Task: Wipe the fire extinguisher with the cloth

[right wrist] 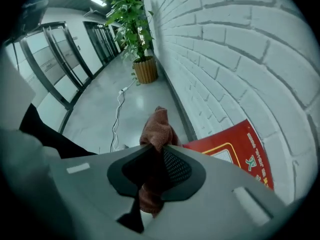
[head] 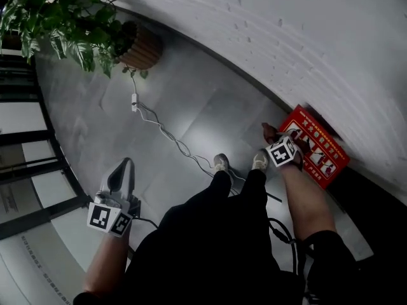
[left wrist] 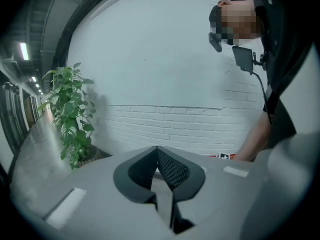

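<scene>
Right gripper view first: what does that claw hold?

— The right gripper (right wrist: 160,151) has its jaws drawn narrow on a rust-brown terry cloth (right wrist: 159,126). One fold sticks out past the tips and the rest bunches between the pads.

— And the extinguisher?

— No cylinder shows in any view. What shows is a flat red box (right wrist: 240,156) with a yellow-lined panel and printed lettering, probably the extinguisher's housing. It lies on the grey tiled floor (head: 191,107), right at the floor's edge under the white brick wall (head: 267,24), with its long axis running along that wall.

— Which way from the claw?

— In the head view the right gripper hangs by the box's near end, pointing steeply down. The box lies just beside the tips, to their right, so a short swing that way should bring cloth to lid.

— The other hand?

— The left gripper (left wrist: 157,156) is well apart, out at the person's left side, its jaws together on nothing. The right is plainly the nearer.

— Anything in the way?

— The person's pale shoes (head: 220,162) stand near the box. A thin white cable (head: 166,132) trails across the floor towards a leafy potted plant (head: 82,30) at the far wall edge. Neither seems to cross the path.
</scene>
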Motion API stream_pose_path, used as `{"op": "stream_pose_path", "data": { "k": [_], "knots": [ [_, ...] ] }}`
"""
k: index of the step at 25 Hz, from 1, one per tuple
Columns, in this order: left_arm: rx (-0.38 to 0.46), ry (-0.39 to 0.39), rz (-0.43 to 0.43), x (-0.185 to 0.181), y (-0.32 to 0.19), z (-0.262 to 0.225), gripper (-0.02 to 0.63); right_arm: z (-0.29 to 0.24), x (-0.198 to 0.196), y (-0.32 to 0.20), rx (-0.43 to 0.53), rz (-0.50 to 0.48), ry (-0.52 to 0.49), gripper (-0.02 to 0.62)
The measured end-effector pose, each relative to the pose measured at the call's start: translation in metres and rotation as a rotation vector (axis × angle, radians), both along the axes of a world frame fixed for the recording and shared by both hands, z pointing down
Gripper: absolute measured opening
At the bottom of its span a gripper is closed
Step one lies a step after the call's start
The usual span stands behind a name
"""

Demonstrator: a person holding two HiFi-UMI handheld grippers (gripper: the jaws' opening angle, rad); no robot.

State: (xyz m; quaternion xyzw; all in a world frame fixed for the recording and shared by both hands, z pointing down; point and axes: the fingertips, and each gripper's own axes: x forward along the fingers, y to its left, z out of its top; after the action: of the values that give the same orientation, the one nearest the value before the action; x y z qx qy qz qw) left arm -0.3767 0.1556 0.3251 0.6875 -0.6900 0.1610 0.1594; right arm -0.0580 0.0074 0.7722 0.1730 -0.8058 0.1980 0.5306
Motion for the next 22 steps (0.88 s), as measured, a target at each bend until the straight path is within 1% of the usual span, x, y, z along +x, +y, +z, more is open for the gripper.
{"op": "stream_pose_path", "data": {
  "k": [2, 3, 5, 7, 9, 11, 13, 16, 18, 20, 22],
  "knots": [
    [0.017, 0.035, 0.013, 0.008, -0.006, 0.003, 0.000, -0.002, 0.019, 0.005, 0.009, 0.009, 0.018, 0.051],
    [0.020, 0.047, 0.023, 0.012, -0.011, 0.005, 0.000, -0.002, 0.034, 0.006, 0.013, 0.040, 0.030, 0.051],
    [0.023, 0.060, 0.053, 0.021, -0.024, 0.008, 0.000, -0.004, 0.073, 0.007, 0.006, 0.153, 0.046, 0.051],
    [0.021, 0.052, 0.112, 0.029, -0.038, 0.010, 0.000, -0.005, 0.117, 0.012, -0.008, 0.253, 0.064, 0.051],
    [0.025, 0.048, 0.172, 0.038, -0.053, 0.012, 0.000, -0.006, 0.163, 0.024, -0.023, 0.323, 0.110, 0.051],
    [0.032, 0.067, 0.223, 0.052, -0.070, 0.013, 0.000, -0.010, 0.204, 0.036, -0.039, 0.397, 0.151, 0.051],
    [0.028, 0.085, 0.274, 0.069, -0.085, 0.015, 0.000, -0.014, 0.239, 0.046, -0.046, 0.470, 0.171, 0.051],
    [0.007, 0.079, 0.360, 0.091, -0.102, 0.021, 0.000, -0.017, 0.284, 0.062, -0.051, 0.578, 0.200, 0.051],
    [0.004, 0.083, 0.401, 0.107, -0.113, 0.021, 0.000, -0.019, 0.309, 0.072, -0.063, 0.657, 0.218, 0.051],
    [0.008, 0.057, 0.447, 0.115, -0.118, 0.020, 0.000, -0.023, 0.321, 0.076, -0.064, 0.722, 0.215, 0.051],
    [0.011, 0.036, 0.472, 0.116, -0.120, 0.021, 0.000, -0.030, 0.319, 0.067, -0.015, 0.732, 0.191, 0.051]
  ]
}}
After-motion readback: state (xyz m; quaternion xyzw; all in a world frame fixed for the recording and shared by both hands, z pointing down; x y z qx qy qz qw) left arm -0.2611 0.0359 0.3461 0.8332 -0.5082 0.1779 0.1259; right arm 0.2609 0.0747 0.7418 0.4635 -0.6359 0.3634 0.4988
